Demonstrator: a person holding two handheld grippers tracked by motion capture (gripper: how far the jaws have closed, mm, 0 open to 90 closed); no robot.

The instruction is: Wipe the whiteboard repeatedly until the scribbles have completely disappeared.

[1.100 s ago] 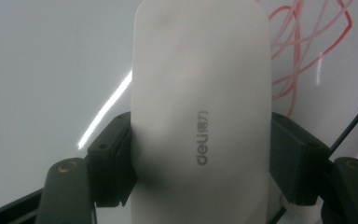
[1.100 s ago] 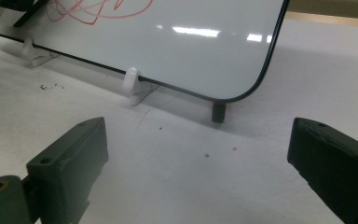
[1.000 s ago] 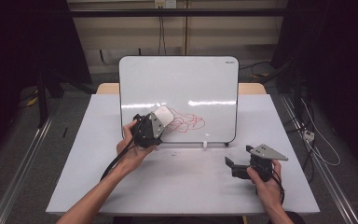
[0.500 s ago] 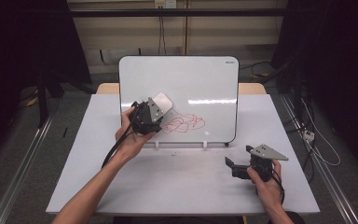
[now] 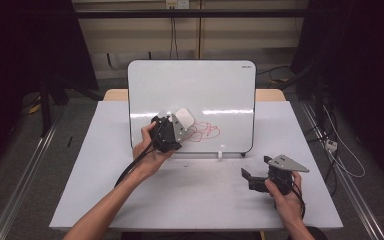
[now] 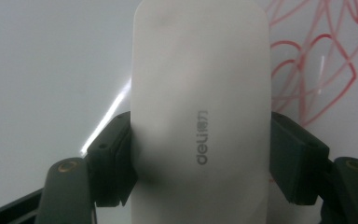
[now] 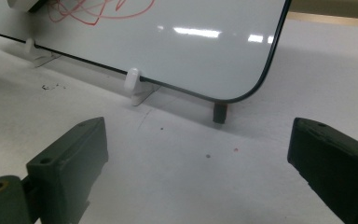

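Observation:
A whiteboard point(image 5: 195, 90) stands upright on the table, with a red scribble point(image 5: 206, 131) low on its face. My left gripper point(image 5: 177, 126) is shut on a white eraser point(image 5: 184, 118), held against the board just left of the scribble. In the left gripper view the eraser point(image 6: 200, 112) sits clamped between both jaws, and the red scribble point(image 6: 317, 79) lies to its right. My right gripper point(image 5: 252, 175) rests open near the table's front right, jaws wide apart with nothing between them. In the right gripper view the board point(image 7: 177, 37) stands ahead, its scribble point(image 7: 98, 10) at top left.
The grey table point(image 5: 105, 190) has bare room in front of the board. White clip feet point(image 7: 132, 81) and a dark peg point(image 7: 219, 112) hold the board's lower edge. Dark curtains and cables surround the table.
My left gripper has carried the eraser up and rightwards across the board toward the scribble. The right gripper has stayed still.

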